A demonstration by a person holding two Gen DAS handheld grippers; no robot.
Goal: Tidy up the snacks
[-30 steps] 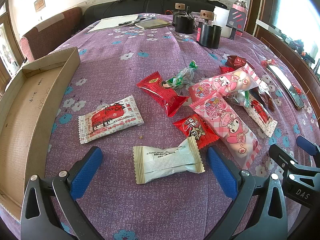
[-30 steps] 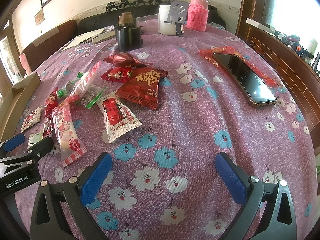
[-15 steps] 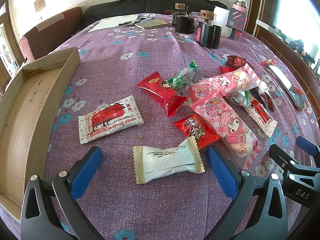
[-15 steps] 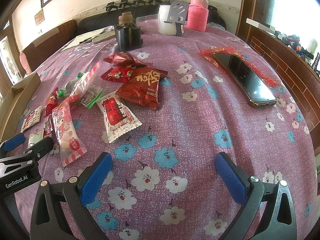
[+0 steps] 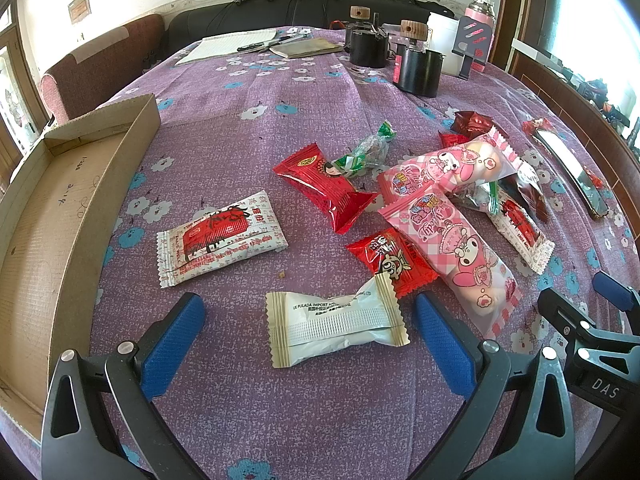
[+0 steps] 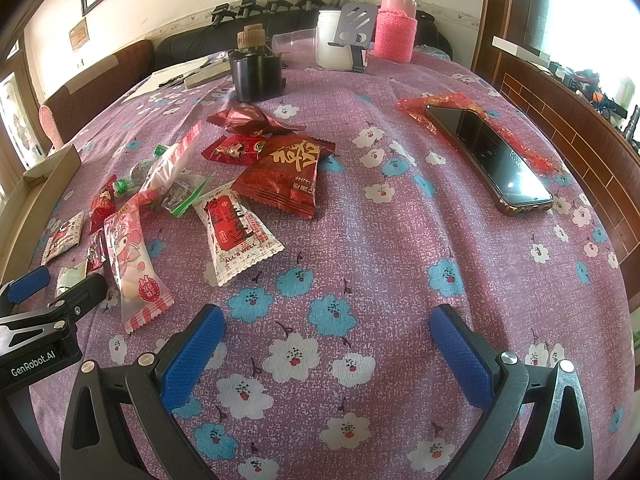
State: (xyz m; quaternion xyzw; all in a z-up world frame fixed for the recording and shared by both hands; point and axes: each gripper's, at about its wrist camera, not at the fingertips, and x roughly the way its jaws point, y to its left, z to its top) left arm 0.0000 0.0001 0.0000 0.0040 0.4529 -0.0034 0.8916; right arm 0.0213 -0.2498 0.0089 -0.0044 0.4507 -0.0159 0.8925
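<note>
I have my left gripper (image 5: 308,332) low over the purple flowered tablecloth (image 5: 280,92), and its blue fingers (image 5: 172,340) are spread wide with nothing held. I keep it this way because the white crinkly snack packet with grey print (image 5: 336,322) lies flat right between the two fingers, so I think this is the one I will grab first. One end of it sits just on top of the small red wrapper with a cartoon face (image 5: 390,260).

The long brown cardboard tray (image 5: 60,216) sits at the left edge of the table, close to this gripper. I think the snacks are meant to go in there. What I can see of the inside looks bare, so the job looks like it has not started.

The other snacks are in a loose pile to the right: a white and red packet (image 5: 220,240) lying alone near the tray, a shiny red packet (image 5: 324,188), and two pink bunny packets (image 5: 452,240) that overlap.

My right gripper (image 6: 326,354) is also spread wide and holds nothing. It hangs over bare cloth, well apart from the big dark red packet with gold letters (image 6: 288,176). A black phone (image 6: 488,156) lies off to its right, so I should stay away from that.
</note>
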